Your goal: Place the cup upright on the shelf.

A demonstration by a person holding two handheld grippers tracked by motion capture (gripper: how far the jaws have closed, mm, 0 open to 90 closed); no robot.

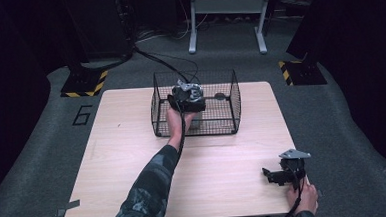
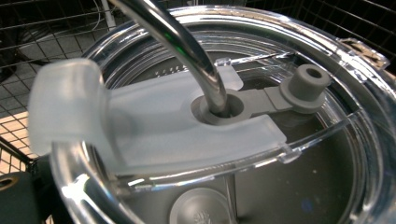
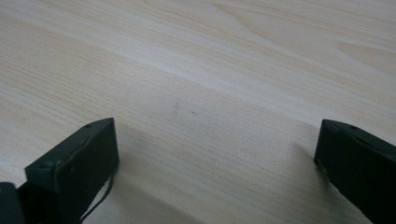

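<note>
With the left gripper point(image 1: 187, 96) inside the wire basket point(image 1: 233, 94), its grip state hidden, the lidded cup point(image 2: 243, 140) could tip against the mesh; the right gripper point(image 1: 277, 175) rests released outside the basket.

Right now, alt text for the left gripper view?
Close-up of a clear tumbler lid with a metal straw through its grey centre hole, a frosted flap across it, and black wire basket mesh behind.
</note>
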